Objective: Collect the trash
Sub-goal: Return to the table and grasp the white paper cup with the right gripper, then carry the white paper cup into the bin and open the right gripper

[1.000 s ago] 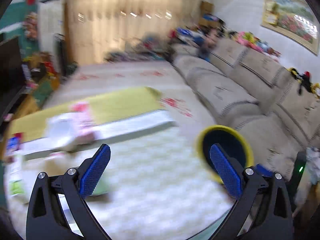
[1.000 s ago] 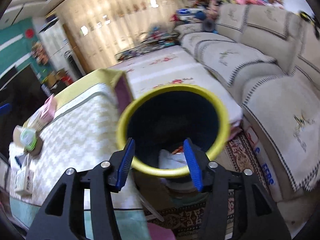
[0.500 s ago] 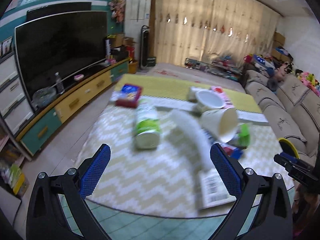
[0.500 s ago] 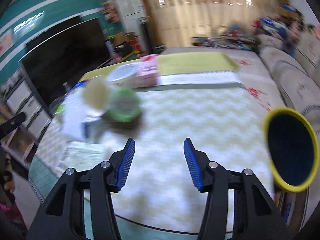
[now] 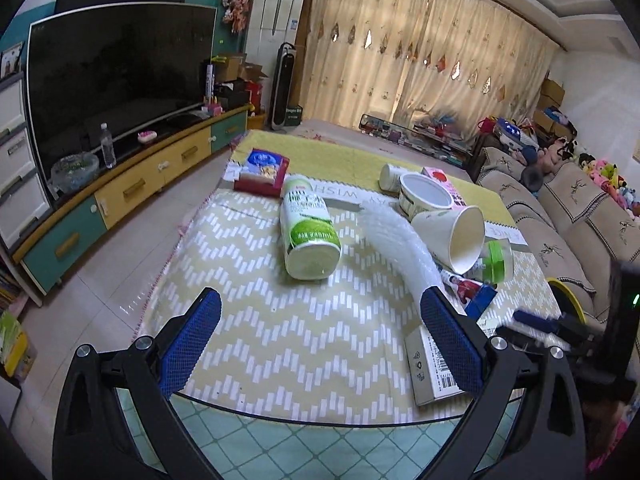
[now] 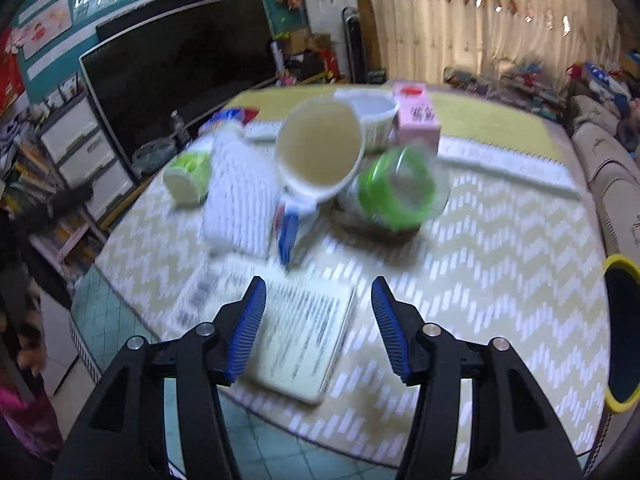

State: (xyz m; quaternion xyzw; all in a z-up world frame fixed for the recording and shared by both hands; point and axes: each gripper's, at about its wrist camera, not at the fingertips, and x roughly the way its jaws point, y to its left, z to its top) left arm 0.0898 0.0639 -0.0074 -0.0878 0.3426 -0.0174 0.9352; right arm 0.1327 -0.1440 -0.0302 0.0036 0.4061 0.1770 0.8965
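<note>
Trash lies on a table with a yellow zigzag cloth. A white and green bottle lies on its side, with a bubble-wrap strip, a tipped paper cup, a green-capped jar and a flat white box. My left gripper is open and empty above the near edge. My right gripper is open and empty over the flat white box. The cup, the jar and the yellow-rimmed bin at the right show there.
A white bowl, a pink carton and a red and blue box sit at the far side. A TV on a low cabinet stands left. A sofa runs along the right.
Both grippers swung left from the bin toward the table trash. The right gripper came closer and now hovers over the flat white box. Both stayed open.
</note>
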